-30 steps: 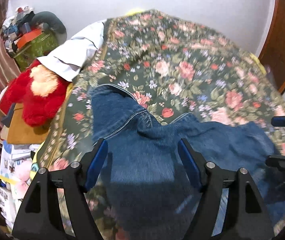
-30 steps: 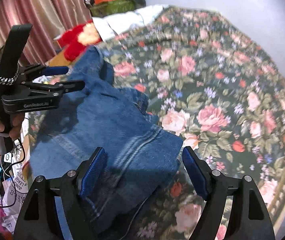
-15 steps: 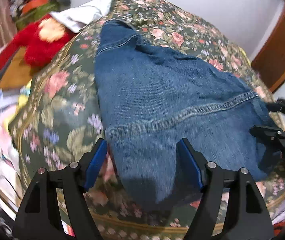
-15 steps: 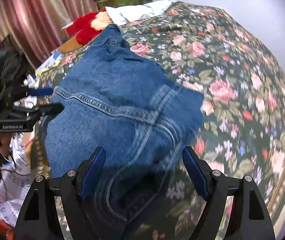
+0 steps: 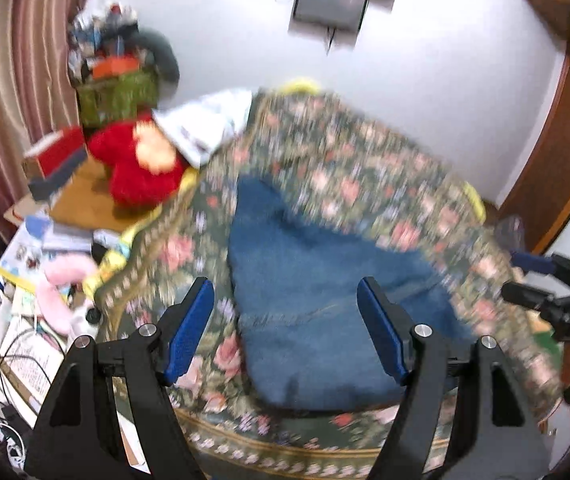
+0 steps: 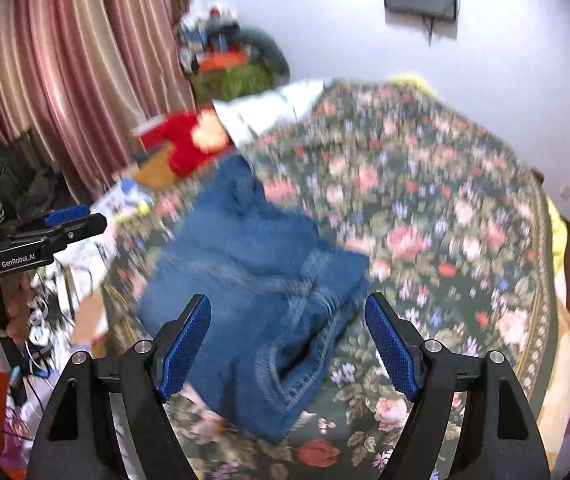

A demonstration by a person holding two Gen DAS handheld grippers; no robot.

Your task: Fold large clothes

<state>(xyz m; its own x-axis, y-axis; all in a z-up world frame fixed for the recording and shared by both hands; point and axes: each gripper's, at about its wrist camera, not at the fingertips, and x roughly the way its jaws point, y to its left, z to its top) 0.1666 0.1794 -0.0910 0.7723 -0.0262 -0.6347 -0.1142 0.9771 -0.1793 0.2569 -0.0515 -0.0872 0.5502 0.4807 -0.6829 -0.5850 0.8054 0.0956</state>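
Jeans [image 5: 325, 300] lie bunched on the floral bedspread [image 5: 365, 168] near its front edge, w/ a red plush toy [image 5: 141, 168] off to the side. Left gripper [image 5: 287, 328] and right gripper [image 6: 289, 344] both hover above the denim, fingers spread wide, nothing pinched.

blue jeans [image 6: 253, 272] | folded, rumpled | flat on floral bedspread [image 6: 445, 220]

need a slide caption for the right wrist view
Open right gripper above folded blue jeans on a floral bedspread.
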